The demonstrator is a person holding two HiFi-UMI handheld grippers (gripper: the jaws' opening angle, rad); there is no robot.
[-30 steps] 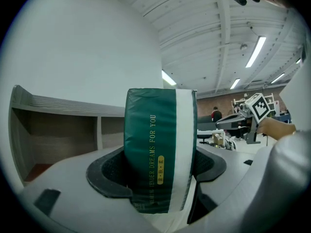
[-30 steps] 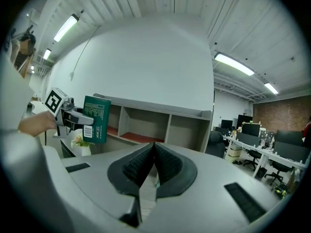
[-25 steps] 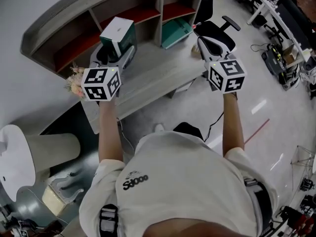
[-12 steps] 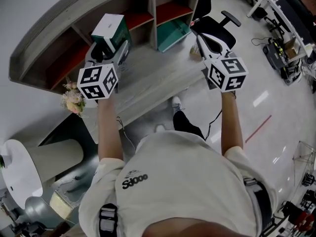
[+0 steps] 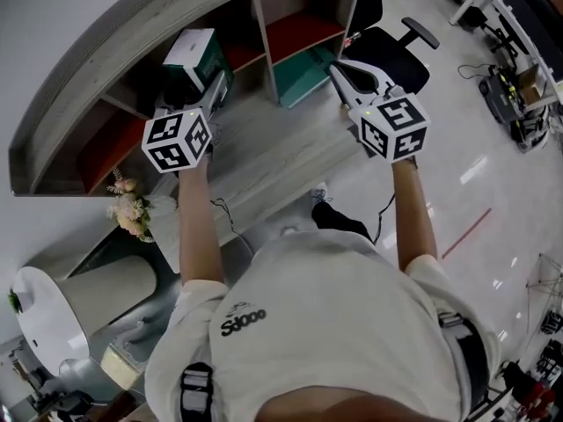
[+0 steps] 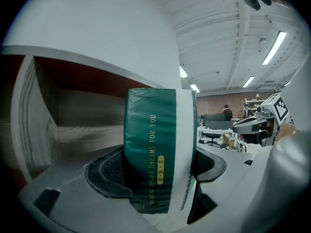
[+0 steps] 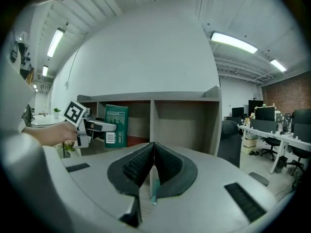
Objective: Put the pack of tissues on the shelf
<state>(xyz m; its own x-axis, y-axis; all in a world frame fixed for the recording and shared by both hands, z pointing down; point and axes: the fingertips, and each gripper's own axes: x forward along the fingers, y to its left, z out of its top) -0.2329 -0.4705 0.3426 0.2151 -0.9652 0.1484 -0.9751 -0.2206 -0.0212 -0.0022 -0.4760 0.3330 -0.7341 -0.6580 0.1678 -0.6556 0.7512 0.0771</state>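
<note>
The pack of tissues (image 5: 195,53) is green and white and stands upright between the jaws of my left gripper (image 5: 197,90), which is shut on its lower part. In the left gripper view the pack (image 6: 158,144) fills the middle, with an open shelf compartment (image 6: 82,120) just behind it. The wooden shelf (image 5: 290,25) has red-floored compartments, and the pack is held at the mouth of a left one. My right gripper (image 5: 341,70) hovers to the right over the desk edge, shut on nothing. The right gripper view shows its jaws (image 7: 154,147) meeting, with the pack (image 7: 116,125) far left.
A teal box (image 5: 303,73) sits in the lower shelf opening by my right gripper. A black office chair (image 5: 396,55) stands right of the grey desk (image 5: 264,148). A flower bunch (image 5: 130,207) is at the desk's left end, and a white round table (image 5: 44,310) is below it.
My left gripper has carried the pack up and closer to the shelf's left compartments. The right gripper has drifted left toward the shelf. Both grips look unchanged.
</note>
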